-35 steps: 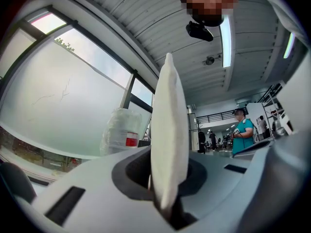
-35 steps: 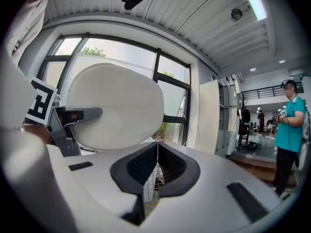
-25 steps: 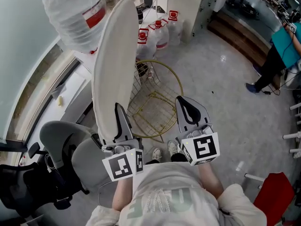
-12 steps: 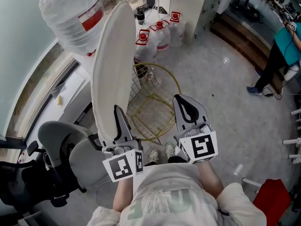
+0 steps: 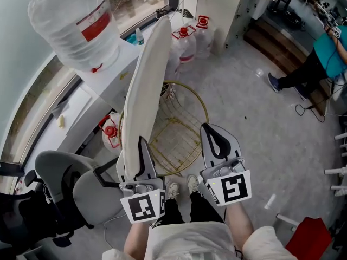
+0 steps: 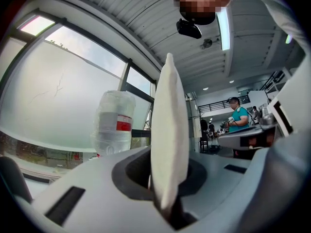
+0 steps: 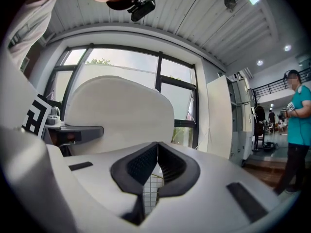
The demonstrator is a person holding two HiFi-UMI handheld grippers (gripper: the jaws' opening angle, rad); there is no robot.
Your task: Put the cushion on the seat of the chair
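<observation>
The left gripper's (image 6: pixel 165 198) jaws are pinched narrow on the lower rim of the cream, round, flat fabric cushion (image 6: pixel 167 140). The pad stands on edge between them and rises straight up from the grip. The right gripper's (image 7: pixel 156 154) dark jaw pads meet at their tips and hold nothing. Through the slit below them shows a patch of wire grid.

In the head view, the left gripper (image 5: pixel 140 148) and the right gripper (image 5: pixel 217 140) sit side by side in front of the person. The cushion (image 5: pixel 146 91) stretches away from the left one. It hangs in the air along the left side of the gold wire chair (image 5: pixel 184 99) and does not rest on its mesh seat (image 5: pixel 173 137).

The cushion looks light. It is stiff enough to keep its shape from one pinch at the rim, yet padded, so it will likely sag or swing when tipped flat. Its cloth cover should grip well and is in no way fragile. A second hold by the free right gripper, on the near rim a little way round from the left one, would probably steady it for laying down.

Beyond stand a large clear water bottle (image 5: pixel 76 26), a grey office chair (image 5: pixel 65 177) and small jugs with red caps (image 5: pixel 187 39).
</observation>
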